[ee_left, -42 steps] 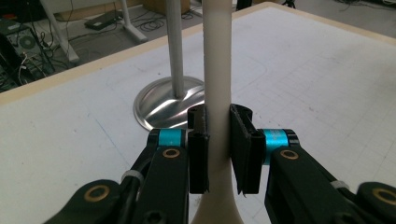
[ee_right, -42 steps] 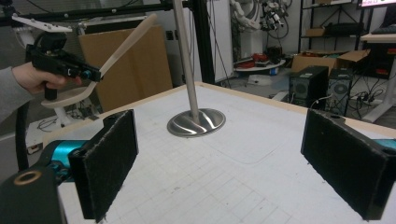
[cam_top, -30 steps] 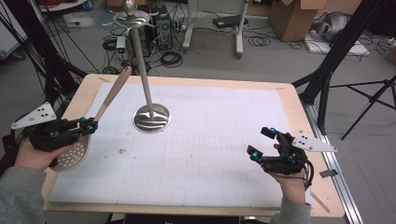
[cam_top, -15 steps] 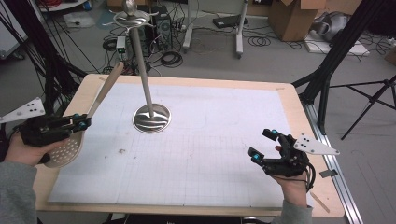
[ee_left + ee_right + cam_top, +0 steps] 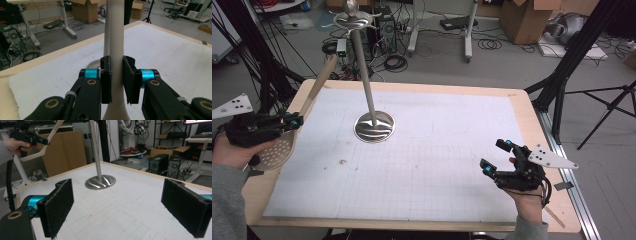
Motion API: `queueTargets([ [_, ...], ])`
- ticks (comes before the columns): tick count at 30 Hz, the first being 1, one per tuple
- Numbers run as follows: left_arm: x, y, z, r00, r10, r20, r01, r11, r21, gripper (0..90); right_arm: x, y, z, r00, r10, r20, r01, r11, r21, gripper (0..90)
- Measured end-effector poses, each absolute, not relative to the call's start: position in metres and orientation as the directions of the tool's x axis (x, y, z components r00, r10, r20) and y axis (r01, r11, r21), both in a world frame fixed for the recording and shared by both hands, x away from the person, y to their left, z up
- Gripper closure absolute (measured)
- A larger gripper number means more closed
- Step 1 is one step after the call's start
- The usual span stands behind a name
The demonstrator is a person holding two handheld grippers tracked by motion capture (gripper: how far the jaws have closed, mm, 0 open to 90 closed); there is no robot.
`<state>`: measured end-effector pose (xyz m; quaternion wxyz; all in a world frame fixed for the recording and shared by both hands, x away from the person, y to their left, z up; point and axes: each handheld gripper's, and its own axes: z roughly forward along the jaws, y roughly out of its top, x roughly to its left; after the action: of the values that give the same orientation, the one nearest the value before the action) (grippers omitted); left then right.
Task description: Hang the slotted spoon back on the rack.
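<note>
My left gripper (image 5: 294,120) pinches the handle of the slotted spoon (image 5: 277,152), held off the worktop (image 5: 522,107) at its left edge, handle slanting up and away. My right gripper (image 5: 496,157) hangs spread wide, nothing between its pads, near the right edge. A metal stand (image 5: 373,126) sits between them.

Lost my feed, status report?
Left gripper shut on slotted spoon handle. Right gripper open, empty. Metal stand beside spoon, apart.
</note>
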<state>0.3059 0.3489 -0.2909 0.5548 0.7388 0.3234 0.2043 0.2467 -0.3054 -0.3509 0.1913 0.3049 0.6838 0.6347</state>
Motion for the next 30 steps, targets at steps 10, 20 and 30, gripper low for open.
queueTargets([
  [10, 0.303, 0.345, -0.274, 0.701, 0.713, -0.031, 0.224, -0.179, 0.958, 77.7, 0.243, -0.309, -0.349, -0.739, 0.662, 0.125, 0.163, -0.004, 0.987, 9.8],
  [20, 0.3, 0.345, -0.259, 0.706, 0.708, -0.021, 0.187, -0.159, 0.969, 77.7, 0.243, -0.309, -0.349, -0.735, 0.666, 0.131, 0.166, -0.01, 0.986, 9.9],
  [30, 0.303, 0.348, -0.257, 0.705, 0.708, -0.047, 0.162, -0.096, 0.982, 77.7, 0.243, -0.311, -0.35, -0.736, 0.664, 0.13, 0.168, -0.007, 0.986, 9.9],
])
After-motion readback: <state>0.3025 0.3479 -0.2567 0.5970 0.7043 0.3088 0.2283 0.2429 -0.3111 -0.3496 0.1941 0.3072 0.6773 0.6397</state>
